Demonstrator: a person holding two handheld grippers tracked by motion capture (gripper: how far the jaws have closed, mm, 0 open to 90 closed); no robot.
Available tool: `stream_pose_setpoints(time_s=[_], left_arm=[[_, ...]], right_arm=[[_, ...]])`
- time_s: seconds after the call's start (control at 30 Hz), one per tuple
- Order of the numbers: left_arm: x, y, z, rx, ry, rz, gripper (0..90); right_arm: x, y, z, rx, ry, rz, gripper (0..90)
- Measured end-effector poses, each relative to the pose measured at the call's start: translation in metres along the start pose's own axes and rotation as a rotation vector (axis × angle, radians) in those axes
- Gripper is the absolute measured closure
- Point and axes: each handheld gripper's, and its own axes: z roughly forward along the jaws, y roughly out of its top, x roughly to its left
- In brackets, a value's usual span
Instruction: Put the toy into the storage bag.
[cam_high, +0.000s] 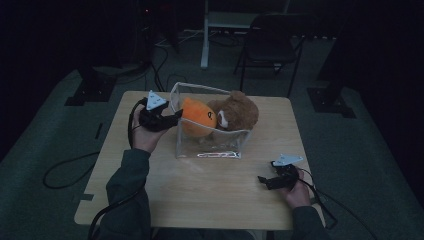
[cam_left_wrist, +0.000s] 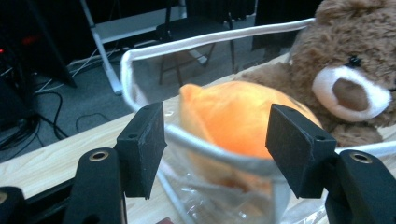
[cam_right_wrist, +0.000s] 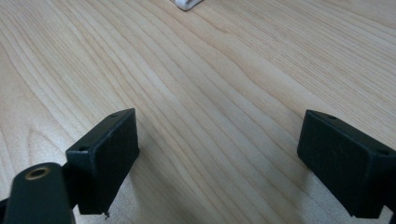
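Observation:
A clear plastic bag with a white rim (cam_high: 210, 150) stands open on the wooden table (cam_high: 200, 200). Inside it sit an orange plush toy (cam_high: 197, 117) at the left and a brown teddy bear (cam_high: 239, 111) at the right. My left gripper (cam_high: 176, 116) is at the bag's left rim, level with the orange plush. In the left gripper view its jaws (cam_left_wrist: 217, 140) stand apart around the rim (cam_left_wrist: 219, 156), with the orange plush (cam_left_wrist: 233, 116) just beyond and the bear (cam_left_wrist: 355, 60) behind. My right gripper (cam_high: 262, 181) rests low over the table's front right, open, over bare wood (cam_right_wrist: 219, 154).
A black folding chair (cam_high: 272, 40) and a white stand leg (cam_high: 205, 35) are on the floor behind the table. Cables (cam_high: 65, 172) trail over the floor at the left. A white corner (cam_right_wrist: 187, 3) shows at the top of the right gripper view.

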Motion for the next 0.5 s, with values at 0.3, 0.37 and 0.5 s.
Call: stream_pose_setpoints(time_s=[0.3, 0.37, 0.5], left_arm=[[0.011, -0.015, -0.01, -0.003, 0.026, -0.041, 37.4], [0.014, -0.021, -0.012, -0.001, 0.035, -0.05, 37.1], [0.021, -0.034, -0.015, 0.007, 0.048, -0.079, 35.8]], right_arm=[[0.0, 0.0, 0.0, 0.001, 0.0, 0.001, 12.0], [0.0, 0.0, 0.0, 0.001, 0.0, 0.002, 12.0], [0.0, 0.0, 0.0, 0.001, 0.001, 0.002, 12.0]])
